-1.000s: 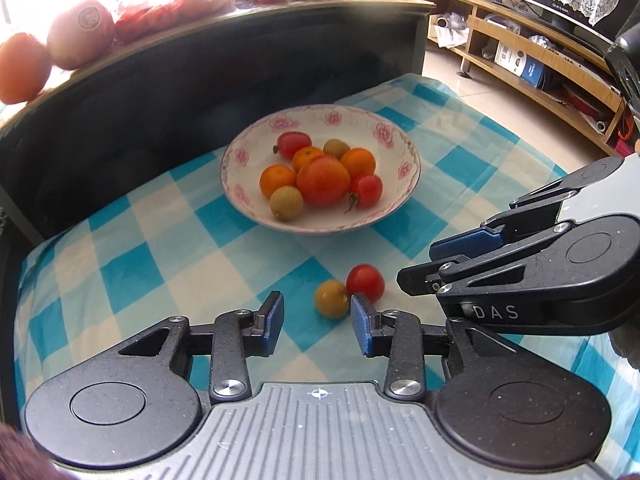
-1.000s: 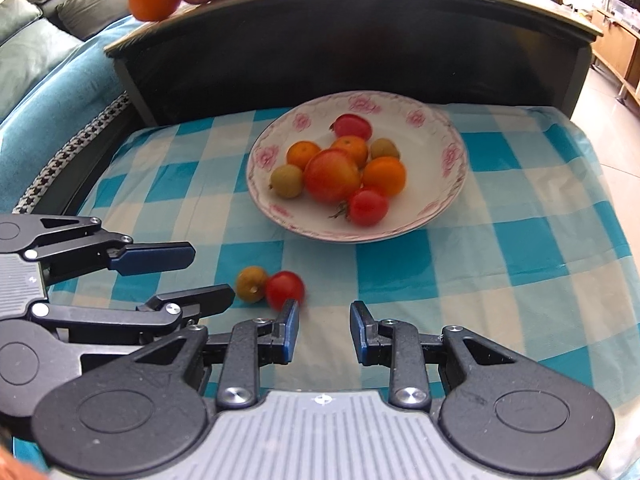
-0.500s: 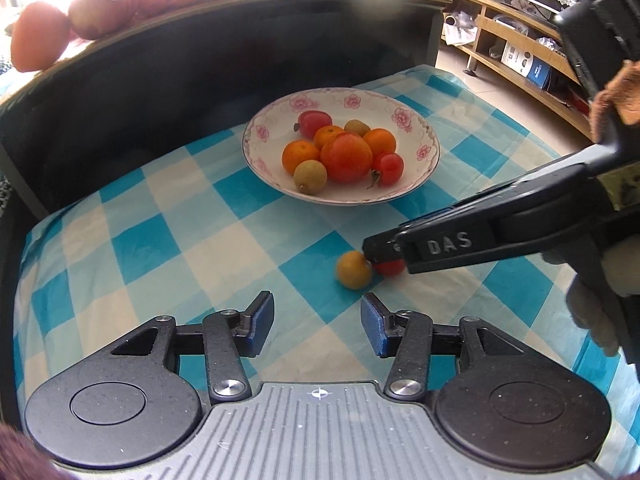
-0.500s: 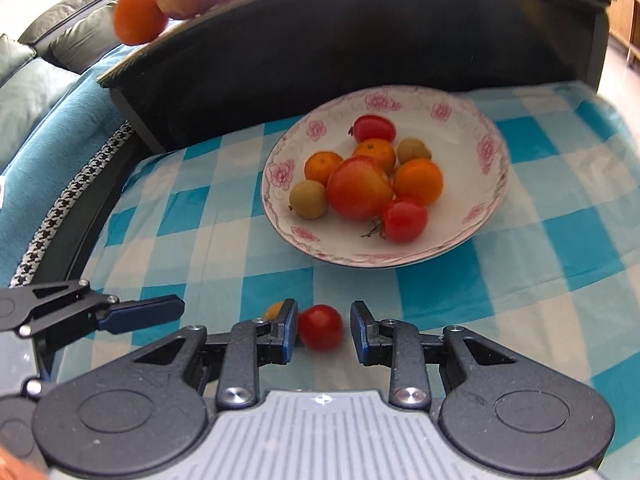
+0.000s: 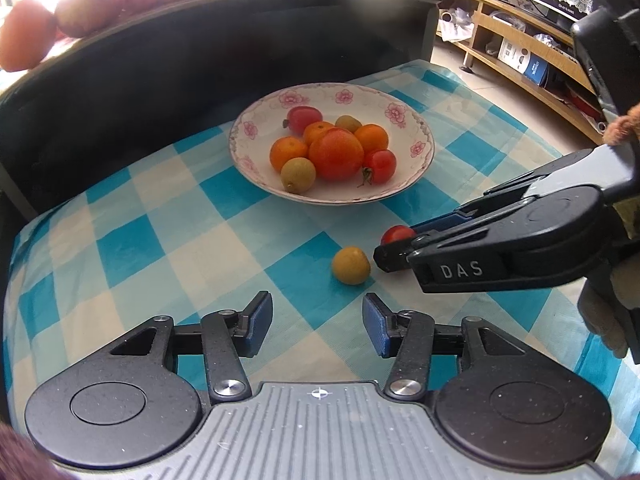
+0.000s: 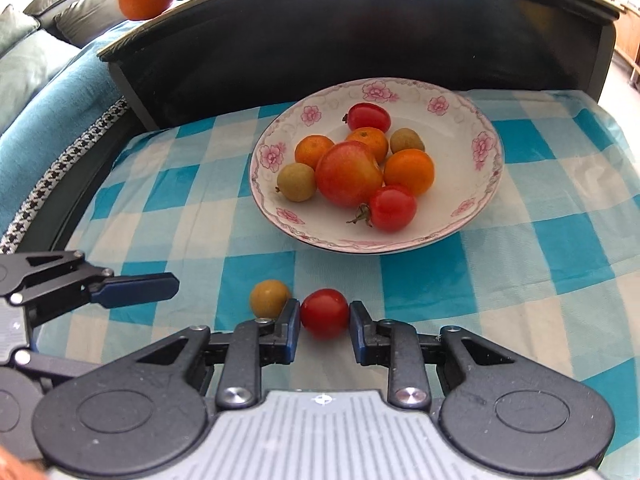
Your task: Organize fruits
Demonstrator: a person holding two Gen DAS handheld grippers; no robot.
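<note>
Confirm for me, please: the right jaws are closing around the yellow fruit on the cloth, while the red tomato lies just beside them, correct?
Not quite: it is the other way round. The right wrist view shows the red tomato between the jaws of the right gripper, while the yellow fruit lies just beside them, outside the left jaw, on the cloth.

Each wrist camera looks forward along its own tool, low and close over the checkered cloth (image 5: 132,248). Both views share the flowered bowl (image 5: 416,148) (image 6: 486,168), with the left view facing it from further left.
</note>
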